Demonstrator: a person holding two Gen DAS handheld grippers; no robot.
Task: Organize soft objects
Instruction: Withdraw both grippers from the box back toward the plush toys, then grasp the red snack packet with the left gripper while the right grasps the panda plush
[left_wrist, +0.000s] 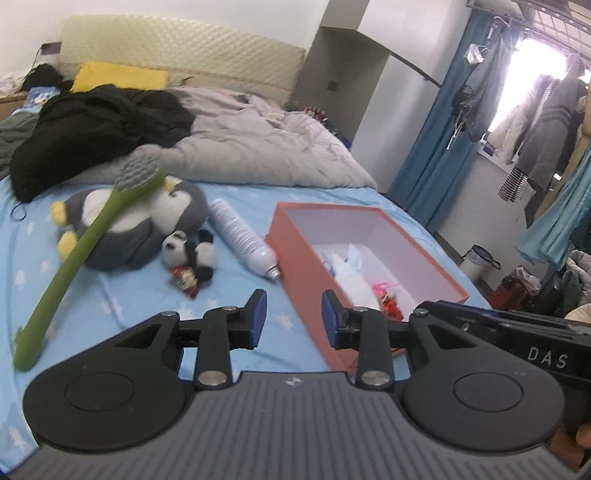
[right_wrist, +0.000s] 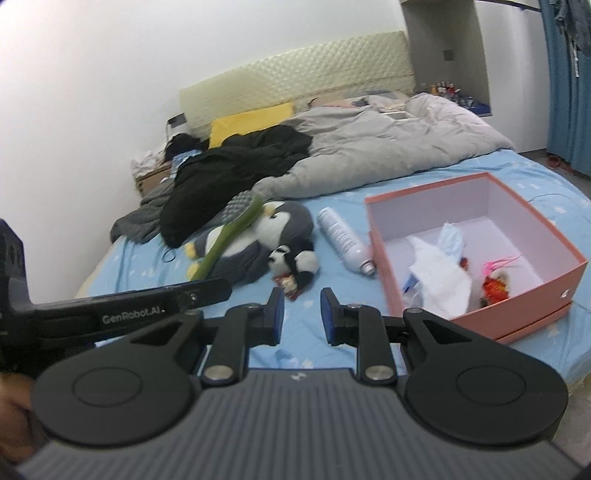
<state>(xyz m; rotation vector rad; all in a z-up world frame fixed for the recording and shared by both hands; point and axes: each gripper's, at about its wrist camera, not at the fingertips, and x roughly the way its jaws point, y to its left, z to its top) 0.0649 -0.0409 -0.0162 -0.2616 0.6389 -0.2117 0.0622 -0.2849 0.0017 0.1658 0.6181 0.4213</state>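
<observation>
- Penguin plush (left_wrist: 140, 225) lies on the blue bed sheet (left_wrist: 229, 325), with a small panda plush (left_wrist: 192, 254) touching its near side and a green long-handled brush (left_wrist: 92, 236) lying across its body.
- Beside the panda is a white spray bottle (left_wrist: 240, 236) on its side; its printed text is too blurred to read.
- A red packet (left_wrist: 184, 282) under the panda is partly covered and I cannot tell what it is.
- The pink box (right_wrist: 476, 317) stands open on the sheet, right of the bottle. White crumpled items (right_wrist: 439, 280) and a small red-and-pink object (right_wrist: 495, 284) lie inside; what they are is hard to make out.
- In the left wrist view the box's near corner is hidden behind the left gripper (left_wrist: 293, 319).
- Black clothing (left_wrist: 92, 129) and a grey duvet (left_wrist: 258, 147) cover the far half of the bed.
- Readable writing: "DAS" on the other tool's body in the left view, "GenRobot.AI" on the other tool's body in the right view.
- Left gripper hangs above the sheet, angled downward, fingers apart with nothing between them.
- Right gripper (right_wrist: 303, 315) is angled downward too, its fingers set a little apart and empty.
</observation>
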